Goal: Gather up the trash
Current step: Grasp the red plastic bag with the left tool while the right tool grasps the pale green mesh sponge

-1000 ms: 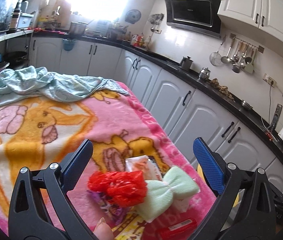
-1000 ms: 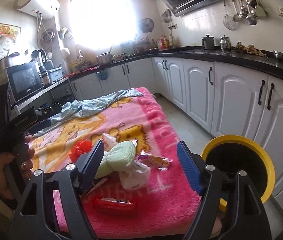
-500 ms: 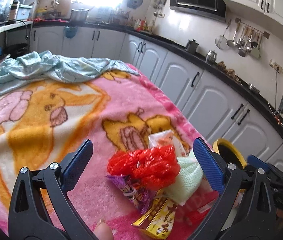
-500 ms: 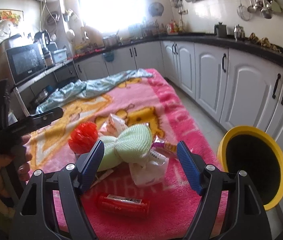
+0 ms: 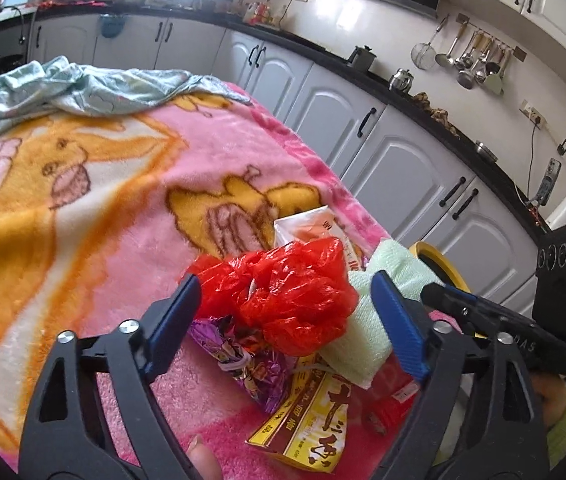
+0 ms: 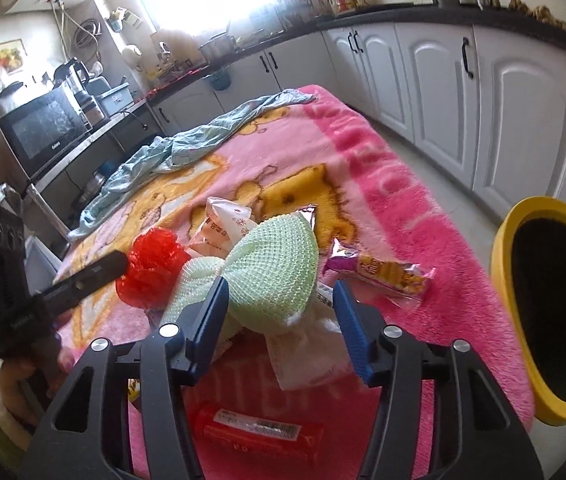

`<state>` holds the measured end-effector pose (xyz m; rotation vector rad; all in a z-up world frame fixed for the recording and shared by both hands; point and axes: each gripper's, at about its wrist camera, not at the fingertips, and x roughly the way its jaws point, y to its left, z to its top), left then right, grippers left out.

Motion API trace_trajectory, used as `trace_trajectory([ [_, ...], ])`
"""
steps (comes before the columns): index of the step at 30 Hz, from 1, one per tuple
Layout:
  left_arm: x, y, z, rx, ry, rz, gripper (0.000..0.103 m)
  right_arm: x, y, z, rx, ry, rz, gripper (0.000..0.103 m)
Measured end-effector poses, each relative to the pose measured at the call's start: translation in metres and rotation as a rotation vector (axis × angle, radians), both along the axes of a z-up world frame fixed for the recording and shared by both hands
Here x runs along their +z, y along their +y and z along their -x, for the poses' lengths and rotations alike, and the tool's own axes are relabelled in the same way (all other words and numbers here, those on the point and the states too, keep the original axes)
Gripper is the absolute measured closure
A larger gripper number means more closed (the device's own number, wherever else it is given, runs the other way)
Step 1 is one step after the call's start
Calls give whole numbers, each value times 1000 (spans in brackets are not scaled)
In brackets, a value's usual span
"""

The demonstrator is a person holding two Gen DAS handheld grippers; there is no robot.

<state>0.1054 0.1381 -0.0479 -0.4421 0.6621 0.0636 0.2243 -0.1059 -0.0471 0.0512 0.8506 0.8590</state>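
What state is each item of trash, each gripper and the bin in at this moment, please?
left gripper: open, jaws either side of the red plastic bag
right gripper: open, jaws around the green mesh cloth
red plastic bag: crumpled, on the pile
green mesh cloth: bunched, on the pile
yellow bin: upright beside the table; contents cannot be made out
red tube: lying flat
purple snack wrapper: lying flat, apart from the pile
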Motion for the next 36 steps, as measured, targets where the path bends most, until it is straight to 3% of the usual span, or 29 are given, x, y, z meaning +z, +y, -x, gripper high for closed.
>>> trace_trajectory([
  [3,-6,1,-4,-7,16,23,37,1,2,-3,-2,14,-12,53],
  [5,-9,1,-6,-10,26,30,42,2,3,-6,6,31,-23,59],
  [7,-11,1,-7,-11,29,29,53,2,4,-8,13,42,-30,62],
  [13,-12,2,-5,-11,29,28,74,7,5,-5,8,26,-40,69],
  [16,-10,2,-2,-10,22,27,80,12,5,0,9,9,-51,72],
  [21,-1,6,4,-11,-7,31,85,26,5,11,27,-45,-60,76],
  [36,41,10,22,0,-120,29,86,66,-7,36,12,-197,-97,77],
])
